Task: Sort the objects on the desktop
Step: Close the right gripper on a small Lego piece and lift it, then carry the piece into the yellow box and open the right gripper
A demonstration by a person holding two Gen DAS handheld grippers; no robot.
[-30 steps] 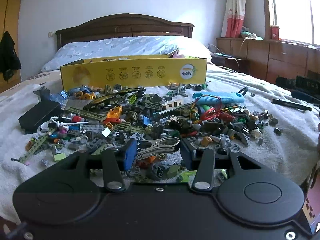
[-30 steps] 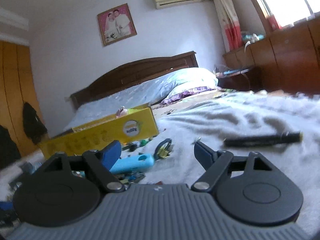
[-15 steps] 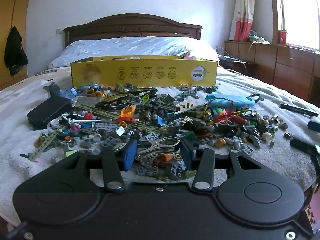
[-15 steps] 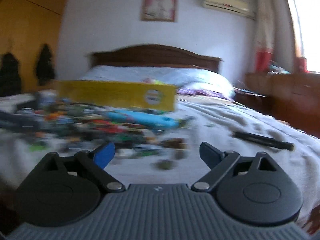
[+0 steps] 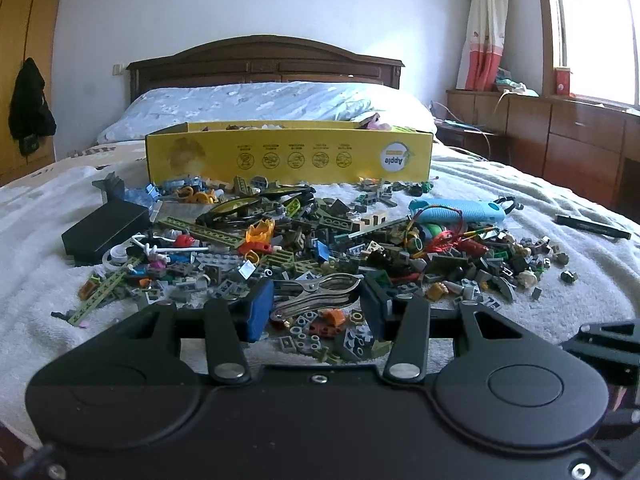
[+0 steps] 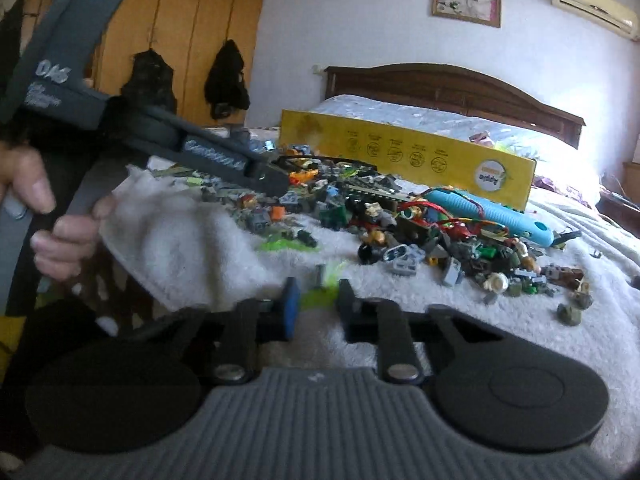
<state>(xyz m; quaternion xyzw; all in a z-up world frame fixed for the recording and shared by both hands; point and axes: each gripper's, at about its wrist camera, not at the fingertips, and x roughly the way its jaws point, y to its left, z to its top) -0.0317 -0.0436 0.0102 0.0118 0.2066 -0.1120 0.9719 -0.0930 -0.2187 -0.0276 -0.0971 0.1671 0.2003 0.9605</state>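
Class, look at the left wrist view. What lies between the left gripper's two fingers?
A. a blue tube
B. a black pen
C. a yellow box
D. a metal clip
D: the metal clip sits between the fingers of the left gripper, while the blue tube, black pen and yellow box all lie farther off on the bed.

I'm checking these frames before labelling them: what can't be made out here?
- Box contents: both views, hidden by its yellow wall; only a few bits show above the rim.
- What is between the right gripper pads as it closes: right view, blurred; a greenish piece shows there, contact unclear.
- Pen: left view, too small for detail.
- Hand: right view, cut off by the left edge.
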